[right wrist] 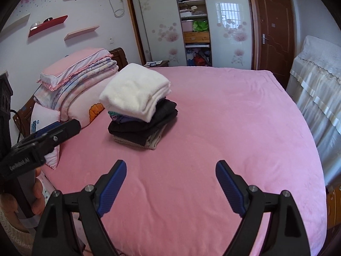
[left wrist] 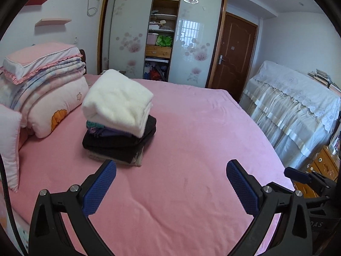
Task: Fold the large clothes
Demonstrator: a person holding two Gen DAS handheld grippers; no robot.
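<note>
Left to right: stacked pink bedding (left wrist: 42, 81) is seen at the headboard, then the pile of folded clothes (left wrist: 119, 123) topped by a fluffy white garment, resting on the pink bed sheet (left wrist: 191, 138). Left gripper (left wrist: 170, 183) and right gripper (right wrist: 170, 183) are held spread, empty. Risk: overhanging top fold could be toppled if clipped.
</note>
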